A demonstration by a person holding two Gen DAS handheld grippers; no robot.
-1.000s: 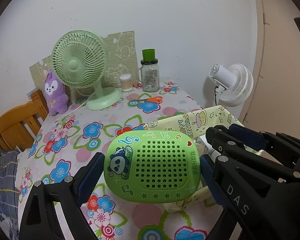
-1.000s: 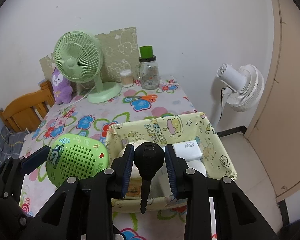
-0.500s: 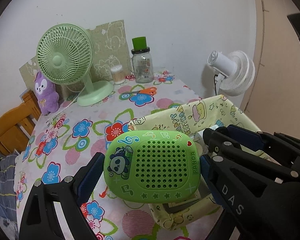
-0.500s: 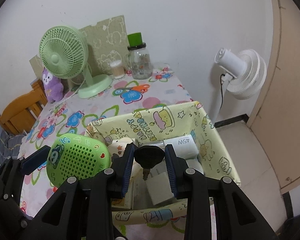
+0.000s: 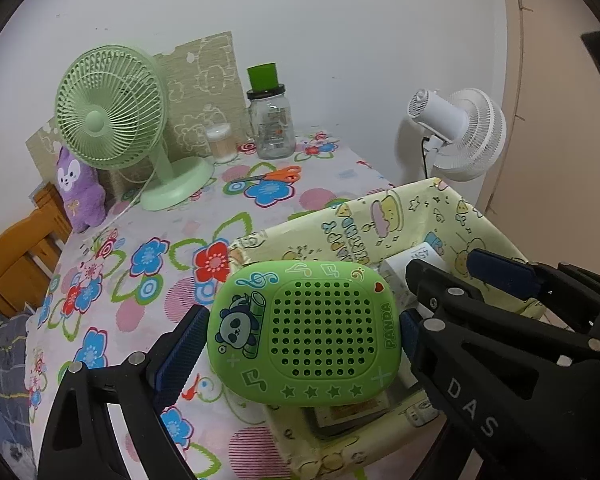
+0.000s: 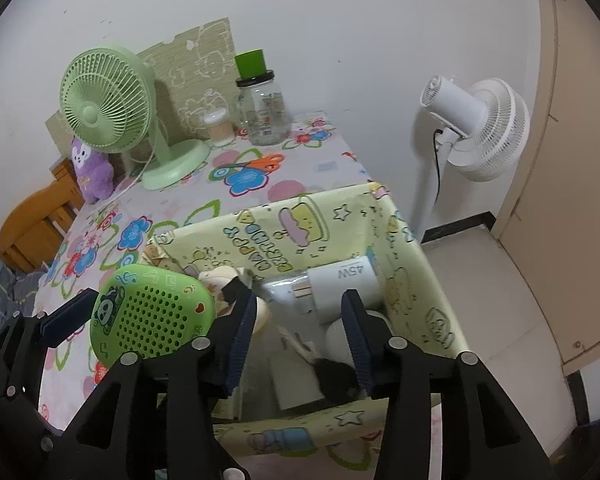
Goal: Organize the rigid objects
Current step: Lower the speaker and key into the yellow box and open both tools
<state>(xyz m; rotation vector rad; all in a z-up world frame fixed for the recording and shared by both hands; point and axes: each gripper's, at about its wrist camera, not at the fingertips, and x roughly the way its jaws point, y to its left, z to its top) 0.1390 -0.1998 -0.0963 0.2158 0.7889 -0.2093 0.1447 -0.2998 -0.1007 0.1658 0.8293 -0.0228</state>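
Speaker [image 5: 306,334], green and rounded, sits clamped across its short ends in the left gripper [image 5: 300,340], held just above the near left corner of the box [image 6: 416,264]. Its shell looks like smooth, stiff plastic with a perforated grille and panda print; I judge it light and rigid, slightly slippery at the curved edges, so the flat end faces are the right place to hold it.

The right gripper [image 6: 300,336] hangs over the box interior, its jaws opening with nothing pressed between them. Below them lies a dark object [image 6: 334,374], blurred, probably the key; it looks small, hard and thin, easiest taken by its thick head.

The box is soft-walled, wrapped in pale yellow cartoon paper, and stands at the worktop [image 5: 148,248] edge on a flowered cloth. Inside are a white charger [image 6: 342,286], blocky and matte, and other pale pieces too jumbled to name.
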